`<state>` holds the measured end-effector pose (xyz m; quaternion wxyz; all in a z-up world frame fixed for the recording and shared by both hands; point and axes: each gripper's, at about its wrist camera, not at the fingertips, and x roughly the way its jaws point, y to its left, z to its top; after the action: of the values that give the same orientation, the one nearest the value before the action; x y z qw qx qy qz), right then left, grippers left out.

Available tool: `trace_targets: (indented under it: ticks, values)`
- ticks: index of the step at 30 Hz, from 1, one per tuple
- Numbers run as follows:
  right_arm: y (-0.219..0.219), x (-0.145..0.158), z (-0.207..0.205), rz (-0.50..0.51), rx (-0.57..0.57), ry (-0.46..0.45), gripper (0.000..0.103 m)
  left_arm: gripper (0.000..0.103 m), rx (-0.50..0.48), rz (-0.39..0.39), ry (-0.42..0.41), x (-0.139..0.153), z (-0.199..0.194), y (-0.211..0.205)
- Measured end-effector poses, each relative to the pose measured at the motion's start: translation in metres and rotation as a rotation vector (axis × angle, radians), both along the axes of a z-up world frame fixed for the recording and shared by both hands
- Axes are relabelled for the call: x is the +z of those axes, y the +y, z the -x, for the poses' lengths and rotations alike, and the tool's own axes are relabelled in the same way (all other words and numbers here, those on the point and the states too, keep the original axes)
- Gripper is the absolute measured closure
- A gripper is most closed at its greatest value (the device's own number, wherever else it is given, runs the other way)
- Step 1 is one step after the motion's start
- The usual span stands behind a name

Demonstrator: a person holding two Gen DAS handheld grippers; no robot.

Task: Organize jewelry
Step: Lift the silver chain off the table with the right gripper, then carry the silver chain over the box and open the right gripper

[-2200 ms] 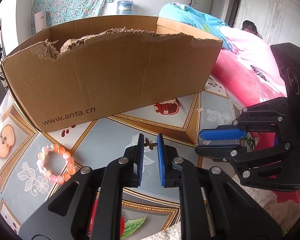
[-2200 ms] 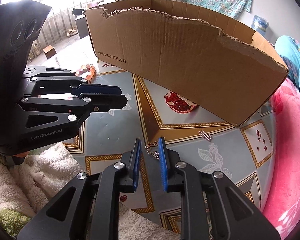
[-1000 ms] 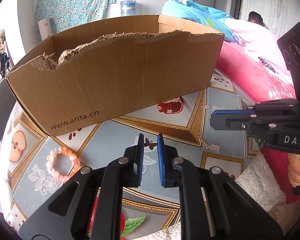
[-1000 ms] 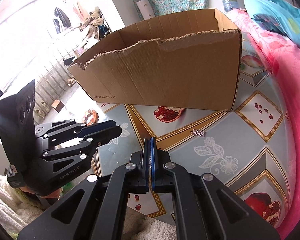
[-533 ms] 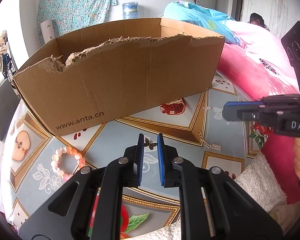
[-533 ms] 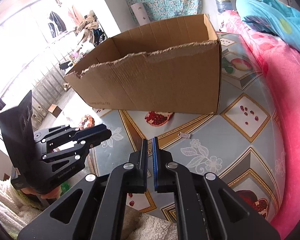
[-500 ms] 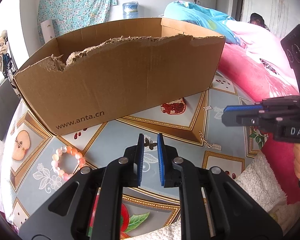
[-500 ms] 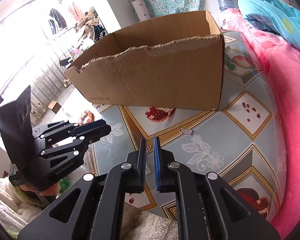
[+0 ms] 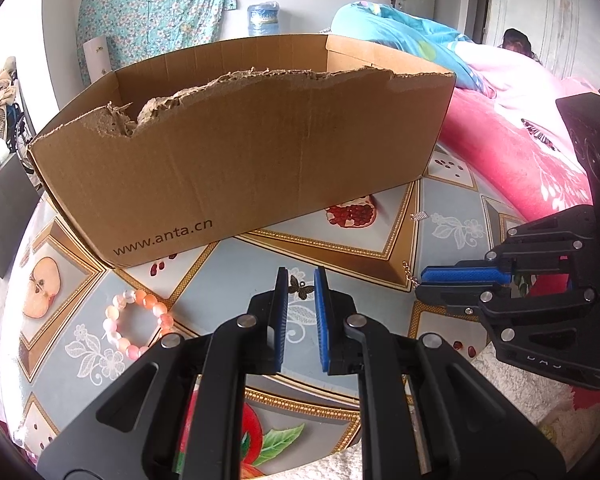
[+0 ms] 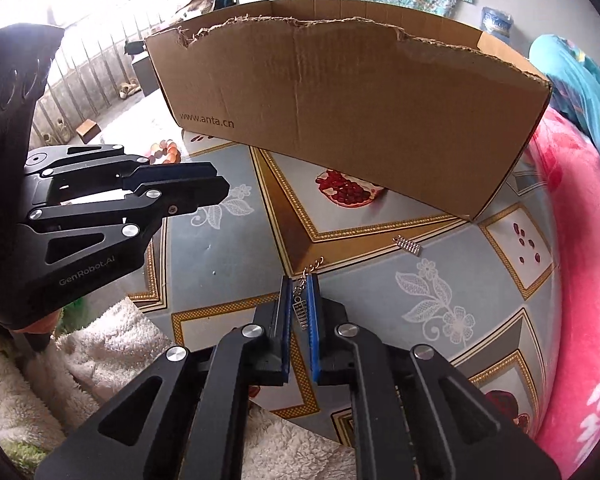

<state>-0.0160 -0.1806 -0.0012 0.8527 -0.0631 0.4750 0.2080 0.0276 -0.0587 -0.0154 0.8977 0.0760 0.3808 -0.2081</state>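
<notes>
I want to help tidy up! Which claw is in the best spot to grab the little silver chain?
The right claw. The silver chain already lies between its jaws, which have just been closing. The left claw is off to the side, over a butterfly charm instead.

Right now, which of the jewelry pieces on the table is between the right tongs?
The chain earring, a little silver bar on a chain. The pink bead bracelet, the butterfly charm and the other small silver bar lie elsewhere on the table.
</notes>
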Motion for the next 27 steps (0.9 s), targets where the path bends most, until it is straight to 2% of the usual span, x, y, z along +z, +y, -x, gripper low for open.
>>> trace_targets:
  ticks: [2,4,9,18,22,27]
  values:
    - [0.002,0.001,0.0,0.01,0.004,-0.004,0.097,0.091,0.001,0.004,0.001,0.0,0.0,0.001]
    - [-0.005,0.002,-0.003,-0.043,-0.02,0.01,0.102,0.091,0.001,0.007,0.001,0.0,0.0,0.001]
    - [-0.023,0.007,-0.004,-0.154,-0.084,0.026,0.102,0.091,0.001,0.014,-0.014,0.006,0.002,0.005]
    - [-0.036,0.035,0.005,-0.239,-0.112,-0.035,0.102,0.091,0.006,0.041,-0.04,0.021,0.007,0.009]
    - [-0.041,0.063,0.008,-0.262,-0.108,-0.097,0.102,0.091,-0.003,0.074,-0.084,0.043,0.015,0.016]
    - [-0.046,0.111,0.005,-0.295,-0.08,-0.208,0.102,0.091,-0.04,0.158,-0.16,0.089,0.021,0.03]
